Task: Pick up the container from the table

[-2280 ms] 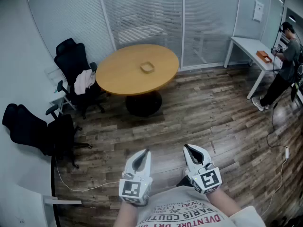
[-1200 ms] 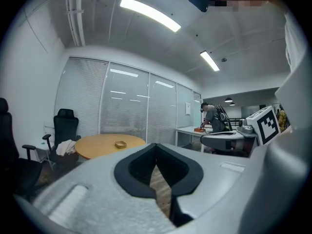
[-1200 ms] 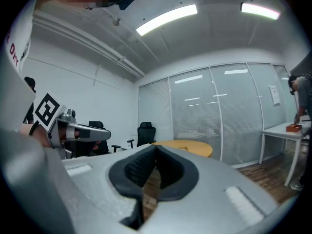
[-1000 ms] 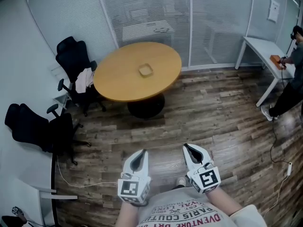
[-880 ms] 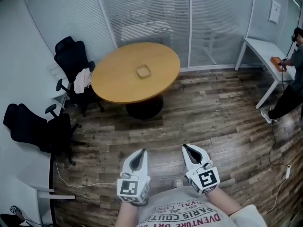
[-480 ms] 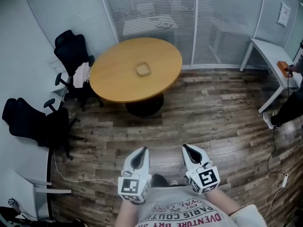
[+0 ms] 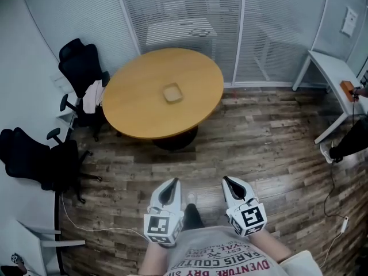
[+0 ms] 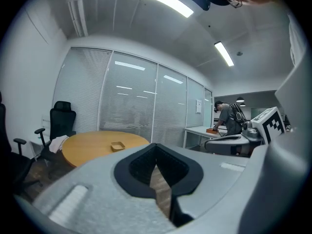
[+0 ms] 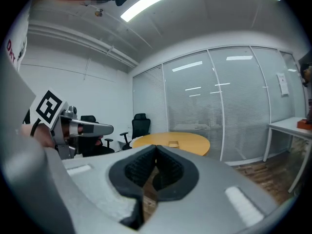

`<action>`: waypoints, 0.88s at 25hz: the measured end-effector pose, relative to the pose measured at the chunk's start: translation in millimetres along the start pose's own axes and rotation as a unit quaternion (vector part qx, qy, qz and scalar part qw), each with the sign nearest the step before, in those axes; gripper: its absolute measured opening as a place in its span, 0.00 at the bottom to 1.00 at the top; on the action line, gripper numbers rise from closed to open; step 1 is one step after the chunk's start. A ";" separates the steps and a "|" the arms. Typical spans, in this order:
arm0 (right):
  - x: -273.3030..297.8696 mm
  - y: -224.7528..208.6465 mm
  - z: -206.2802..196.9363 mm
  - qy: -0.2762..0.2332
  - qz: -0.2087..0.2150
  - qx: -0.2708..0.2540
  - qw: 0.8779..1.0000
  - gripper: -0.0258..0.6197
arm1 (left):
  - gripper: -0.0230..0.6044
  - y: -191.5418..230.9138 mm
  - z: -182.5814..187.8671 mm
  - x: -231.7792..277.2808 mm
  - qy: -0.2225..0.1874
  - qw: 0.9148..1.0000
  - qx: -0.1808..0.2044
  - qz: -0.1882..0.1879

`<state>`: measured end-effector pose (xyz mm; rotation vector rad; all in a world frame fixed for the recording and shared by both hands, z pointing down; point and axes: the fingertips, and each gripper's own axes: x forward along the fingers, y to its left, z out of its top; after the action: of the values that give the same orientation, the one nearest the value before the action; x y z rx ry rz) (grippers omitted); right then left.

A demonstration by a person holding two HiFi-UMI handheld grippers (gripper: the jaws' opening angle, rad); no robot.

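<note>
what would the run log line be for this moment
phase: pre-grasp | left gripper: shut, empty | right gripper: shut, empty | container: on round table, untouched, far ahead

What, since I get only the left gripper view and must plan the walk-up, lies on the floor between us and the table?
Observer: Head view shows bare wood floor straight ahead to the round table.
Operator: Any cables?
Observer: A white cable lies on the floor off to the left, near a black chair.
Operator: Right gripper's jaws?
Observer: The right gripper has them together, nothing between.
</note>
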<state>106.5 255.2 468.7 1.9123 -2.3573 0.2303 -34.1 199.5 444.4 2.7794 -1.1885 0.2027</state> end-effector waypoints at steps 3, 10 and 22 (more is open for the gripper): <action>41.2 -16.0 9.2 0.006 -0.010 -0.008 1.000 0.04 | 0.05 26.1 7.9 40.0 -0.006 1.000 -0.002 -0.013; 175.4 -40.9 45.6 0.007 -0.019 -0.022 1.000 0.04 | 0.05 127.3 43.0 135.7 -0.012 1.000 -0.008 -0.018; 334.5 -78.4 71.5 0.011 -0.014 0.001 1.000 0.04 | 0.05 236.9 67.8 234.0 -0.010 1.000 0.002 -0.008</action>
<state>115.0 -95.6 459.6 1.9313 -2.3159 0.2510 -40.4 -139.9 428.5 2.8004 -1.1703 0.1780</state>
